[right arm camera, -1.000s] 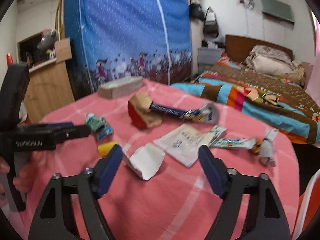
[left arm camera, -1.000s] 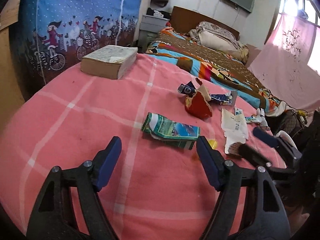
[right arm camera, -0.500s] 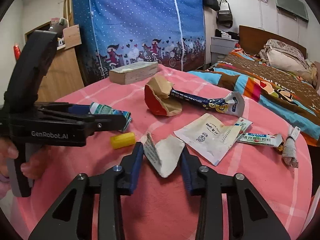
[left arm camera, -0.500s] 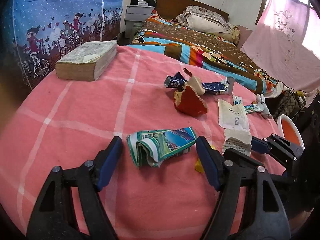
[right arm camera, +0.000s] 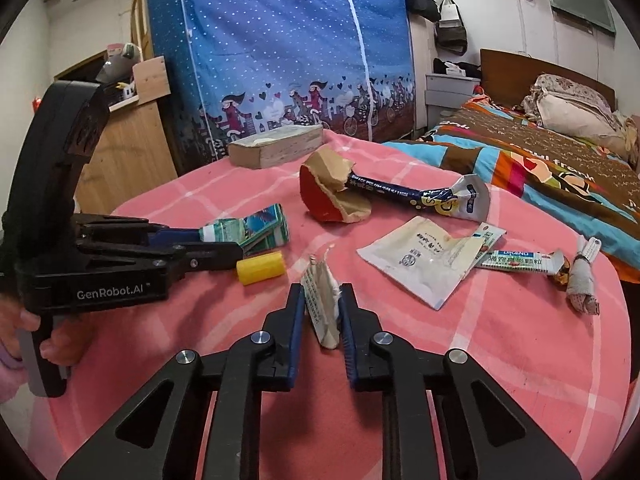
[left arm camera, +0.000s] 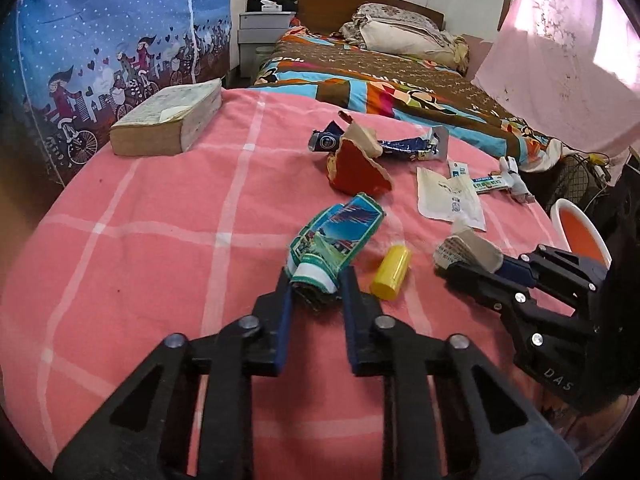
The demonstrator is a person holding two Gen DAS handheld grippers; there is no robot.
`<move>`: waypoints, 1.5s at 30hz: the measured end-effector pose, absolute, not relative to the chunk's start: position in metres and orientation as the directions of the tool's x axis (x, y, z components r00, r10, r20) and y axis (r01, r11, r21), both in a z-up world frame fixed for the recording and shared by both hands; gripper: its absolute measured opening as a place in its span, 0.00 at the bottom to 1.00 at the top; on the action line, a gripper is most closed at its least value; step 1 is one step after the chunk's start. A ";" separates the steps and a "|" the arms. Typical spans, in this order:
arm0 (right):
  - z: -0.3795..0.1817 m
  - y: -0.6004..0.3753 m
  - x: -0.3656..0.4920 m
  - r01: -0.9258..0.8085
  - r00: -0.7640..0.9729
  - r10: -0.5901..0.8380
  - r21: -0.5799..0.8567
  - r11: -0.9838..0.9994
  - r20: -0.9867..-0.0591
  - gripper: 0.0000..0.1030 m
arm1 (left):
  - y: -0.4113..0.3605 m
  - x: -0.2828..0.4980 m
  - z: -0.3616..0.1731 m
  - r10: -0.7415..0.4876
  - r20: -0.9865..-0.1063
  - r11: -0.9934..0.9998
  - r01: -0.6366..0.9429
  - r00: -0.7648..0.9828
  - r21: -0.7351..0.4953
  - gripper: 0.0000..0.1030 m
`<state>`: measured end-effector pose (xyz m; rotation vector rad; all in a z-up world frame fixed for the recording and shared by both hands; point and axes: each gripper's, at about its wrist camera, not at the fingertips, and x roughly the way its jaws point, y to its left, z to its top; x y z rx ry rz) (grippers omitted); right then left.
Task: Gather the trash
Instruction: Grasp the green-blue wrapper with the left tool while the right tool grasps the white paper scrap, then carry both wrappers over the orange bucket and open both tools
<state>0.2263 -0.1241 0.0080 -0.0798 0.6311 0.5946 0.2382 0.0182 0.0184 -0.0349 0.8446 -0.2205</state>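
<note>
left tool [left arm camera: 314, 280] now clamping green packet [left arm camera: 336, 236], right tool [right arm camera: 322, 312] squeezing paper scrap [right arm camera: 322, 304]

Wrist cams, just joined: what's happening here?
A person is clearing trash off a pink checked cloth with two tools. The left hand-held gripper is shut on a crushed blue-green carton; the right hand-held gripper is shut on a torn paper scrap. Both items sit at cloth level. Not yet picked up: a yellow cap, a red torn cup, a blue tube and a white sachet.

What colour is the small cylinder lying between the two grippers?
Yellow; the small plastic cylinder shows best in the right wrist view.
</note>
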 end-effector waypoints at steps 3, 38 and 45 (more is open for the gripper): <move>0.009 -0.126 0.222 -0.540 0.662 0.493 0.098 0.836 -0.565 0.08 | 0.019 0.234 0.020 -0.213 -0.728 0.977 0.166 0.651 -0.137 0.17; 0.099 -0.325 0.113 -0.100 0.994 0.092 0.143 0.985 0.059 0.08 | -0.177 0.142 0.123 -0.513 -0.197 0.843 0.533 0.836 0.065 0.12; 0.083 -0.379 0.106 0.075 0.997 -0.067 0.189 0.979 -0.046 0.08 | -0.237 0.149 0.110 -0.616 -0.295 0.759 0.650 0.731 0.025 0.13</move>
